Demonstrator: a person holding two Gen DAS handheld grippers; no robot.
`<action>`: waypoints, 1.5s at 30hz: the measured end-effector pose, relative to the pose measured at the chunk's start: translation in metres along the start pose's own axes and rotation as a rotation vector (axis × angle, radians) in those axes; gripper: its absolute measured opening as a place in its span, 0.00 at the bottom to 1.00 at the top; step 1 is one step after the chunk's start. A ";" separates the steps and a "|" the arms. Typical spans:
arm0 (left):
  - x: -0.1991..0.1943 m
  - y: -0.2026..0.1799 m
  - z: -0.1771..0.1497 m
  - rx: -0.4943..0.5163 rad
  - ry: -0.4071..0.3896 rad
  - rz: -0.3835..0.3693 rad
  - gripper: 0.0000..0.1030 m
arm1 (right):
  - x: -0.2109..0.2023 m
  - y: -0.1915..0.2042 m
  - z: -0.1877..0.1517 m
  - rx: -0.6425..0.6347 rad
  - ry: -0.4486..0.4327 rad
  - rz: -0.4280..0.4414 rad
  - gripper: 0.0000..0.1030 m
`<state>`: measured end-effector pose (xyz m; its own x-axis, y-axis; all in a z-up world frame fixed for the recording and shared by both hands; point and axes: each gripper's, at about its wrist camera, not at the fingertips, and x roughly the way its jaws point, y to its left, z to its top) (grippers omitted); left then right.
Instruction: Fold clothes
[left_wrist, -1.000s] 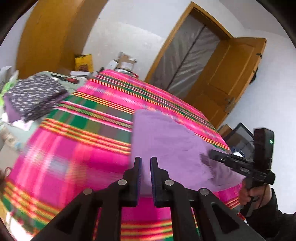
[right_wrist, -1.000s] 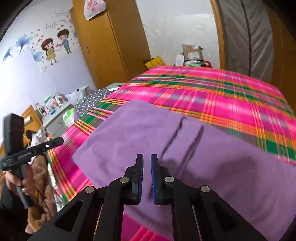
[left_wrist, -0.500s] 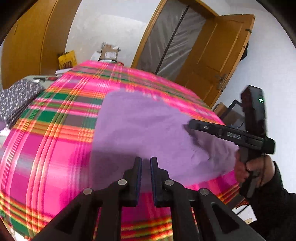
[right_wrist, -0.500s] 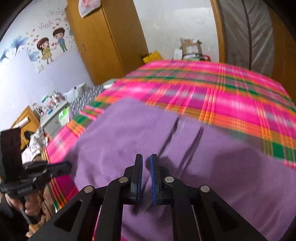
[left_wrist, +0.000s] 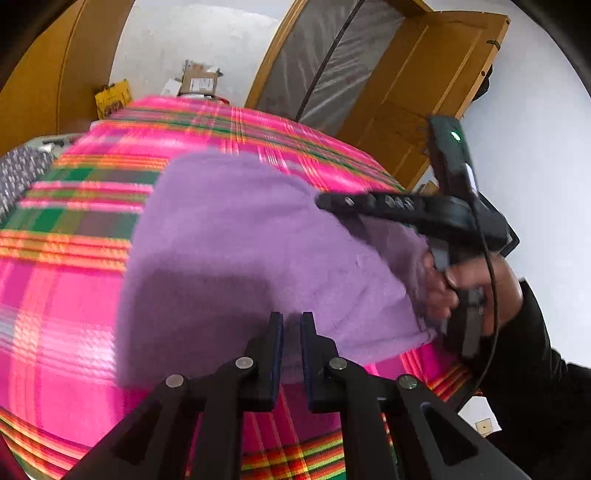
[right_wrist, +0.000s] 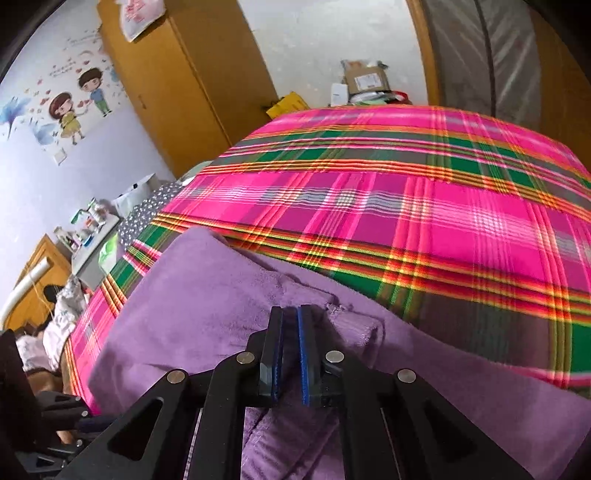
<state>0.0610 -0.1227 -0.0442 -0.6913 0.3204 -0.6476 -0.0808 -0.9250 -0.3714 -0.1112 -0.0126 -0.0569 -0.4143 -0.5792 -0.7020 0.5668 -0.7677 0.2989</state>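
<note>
A purple fleece garment (left_wrist: 236, 243) lies folded on the pink plaid bed cover (left_wrist: 55, 295). My left gripper (left_wrist: 291, 325) is shut, with nothing between its pads, at the garment's near edge. My right gripper (right_wrist: 291, 321) is shut with no cloth visible between its pads and presses down on the purple garment (right_wrist: 207, 295) beside a raised fold. In the left wrist view the right gripper (left_wrist: 325, 201) reaches across the garment's right side, held by a hand in a dark sleeve.
The plaid cover (right_wrist: 406, 206) spreads far beyond the garment. A dark patterned cloth (left_wrist: 18, 173) lies at the bed's left edge. Cardboard boxes (right_wrist: 365, 79), a wooden wardrobe (right_wrist: 192, 74) and a doorway stand past the far end.
Both grippers have come down onto the purple garment. The right gripper now presses on a raised fold; the left has swung right toward the garment's near edge. Both stayed shut.
</note>
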 end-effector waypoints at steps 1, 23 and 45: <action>-0.003 -0.001 0.007 0.010 -0.014 0.007 0.08 | -0.007 0.002 -0.002 0.002 -0.015 0.005 0.12; 0.078 0.018 0.098 0.046 0.070 0.168 0.08 | -0.057 0.027 -0.065 -0.053 -0.052 0.061 0.14; 0.041 -0.033 -0.009 0.088 0.026 0.057 0.09 | -0.064 0.028 -0.095 -0.063 -0.058 0.094 0.15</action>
<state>0.0417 -0.0766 -0.0647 -0.6779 0.2708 -0.6834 -0.1055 -0.9559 -0.2741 -0.0011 0.0287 -0.0650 -0.3966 -0.6638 -0.6341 0.6479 -0.6918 0.3190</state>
